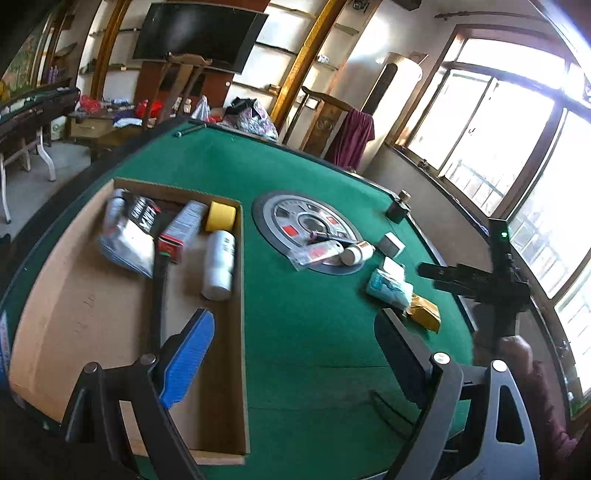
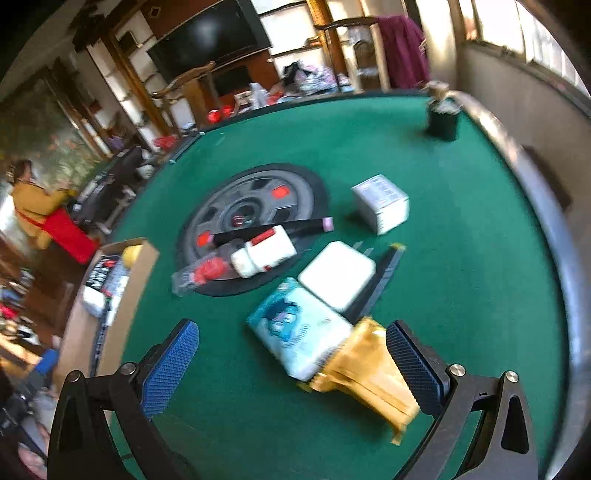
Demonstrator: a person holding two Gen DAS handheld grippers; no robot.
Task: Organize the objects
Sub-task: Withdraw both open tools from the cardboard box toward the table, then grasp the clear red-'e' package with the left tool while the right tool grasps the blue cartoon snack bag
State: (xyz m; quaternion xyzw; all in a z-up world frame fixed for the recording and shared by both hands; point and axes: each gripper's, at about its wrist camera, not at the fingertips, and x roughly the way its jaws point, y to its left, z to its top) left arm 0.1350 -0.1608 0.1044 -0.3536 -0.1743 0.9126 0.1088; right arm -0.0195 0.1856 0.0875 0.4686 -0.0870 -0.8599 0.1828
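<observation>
Bright windows (image 1: 480,110), dark television (image 1: 199,33), perhaps shelving.

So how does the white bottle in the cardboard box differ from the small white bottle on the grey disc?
The white bottle in the cardboard box looks longer; the small white bottle looks short and squat. The first lies inside the box beside a yellow roll; the second lies on the grey disc outside it. Both are white and lie on their sides.

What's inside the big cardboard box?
The cardboard box holds a yellow tape roll, white bottle, red-capped tube and plastic bags. Whatever lies beneath the bags is hidden.
</observation>
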